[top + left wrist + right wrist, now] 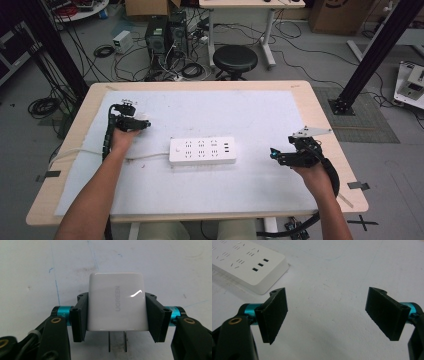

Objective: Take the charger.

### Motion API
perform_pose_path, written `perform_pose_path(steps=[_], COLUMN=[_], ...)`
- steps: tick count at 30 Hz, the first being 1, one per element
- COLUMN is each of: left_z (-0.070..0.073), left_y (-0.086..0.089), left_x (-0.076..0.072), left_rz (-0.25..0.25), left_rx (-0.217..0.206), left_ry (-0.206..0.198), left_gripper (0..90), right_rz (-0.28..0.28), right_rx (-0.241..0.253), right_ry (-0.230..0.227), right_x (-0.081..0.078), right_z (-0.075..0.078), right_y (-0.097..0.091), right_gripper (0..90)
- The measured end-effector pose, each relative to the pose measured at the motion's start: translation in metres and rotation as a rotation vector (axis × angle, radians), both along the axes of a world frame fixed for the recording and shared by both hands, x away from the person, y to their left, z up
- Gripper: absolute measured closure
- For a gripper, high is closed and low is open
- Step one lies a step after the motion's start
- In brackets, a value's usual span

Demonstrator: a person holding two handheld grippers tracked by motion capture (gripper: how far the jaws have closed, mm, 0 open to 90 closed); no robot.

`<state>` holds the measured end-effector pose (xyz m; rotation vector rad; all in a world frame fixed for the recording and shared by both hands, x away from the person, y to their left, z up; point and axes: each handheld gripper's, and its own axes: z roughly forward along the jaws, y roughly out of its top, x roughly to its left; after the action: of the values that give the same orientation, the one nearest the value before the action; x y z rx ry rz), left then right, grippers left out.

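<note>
Left gripper [116, 312] clamps one white charger [116, 301] by its sides, two prongs toward the camera, over the white mat [260, 107]. Right gripper [327, 315] gapes, holding nothing. Between them lies one power strip [202, 150].

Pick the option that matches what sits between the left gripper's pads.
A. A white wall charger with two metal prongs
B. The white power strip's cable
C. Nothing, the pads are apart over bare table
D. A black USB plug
A: in the left gripper view the left gripper is clamped on both sides of a glossy white charger whose two metal prongs stick out below it.
</note>
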<state>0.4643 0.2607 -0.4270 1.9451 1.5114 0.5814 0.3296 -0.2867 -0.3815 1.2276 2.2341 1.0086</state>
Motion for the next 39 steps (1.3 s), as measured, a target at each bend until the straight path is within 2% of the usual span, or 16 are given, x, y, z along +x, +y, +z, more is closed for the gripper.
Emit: perform_pose_path(steps=[7, 12, 17, 27, 32, 39], left_z=[0.015, 0.018, 0.021, 0.035, 0.04, 0.045], left_y=[0.002, 0.002, 0.004, -0.003, -0.01, -0.016], left_x=[-0.021, -0.038, -0.056, -0.086, -0.097, -0.116], left_rz=[-0.015, -0.042, -0.105, -0.24, -0.277, -0.304], left_rx=[-0.056, -0.077, -0.121, -0.179, -0.188, -0.216], left_ry=[-0.082, -0.133, -0.208, -0.335, -0.355, -0.381], left_gripper=[42.6, 42.6, 42.6, 42.5, 42.6, 42.6], right_rz=[0.011, 0.022, 0.029, 0.047, 0.052, 0.067], right_rx=[0.007, 0.009, 0.014, 0.02, 0.021, 0.03], right_ry=[0.0, 0.0, -0.005, -0.004, -0.008, -0.024], right_x=[-0.002, -0.005, -0.008, -0.01, -0.012, -0.017], right_z=[-0.002, -0.003, -0.003, -0.003, -0.002, 0.0], right_y=[0.003, 0.006, 0.007, 0.013, 0.015, 0.017], right_gripper=[18.4, 18.4, 18.4, 18.4, 18.3, 18.4])
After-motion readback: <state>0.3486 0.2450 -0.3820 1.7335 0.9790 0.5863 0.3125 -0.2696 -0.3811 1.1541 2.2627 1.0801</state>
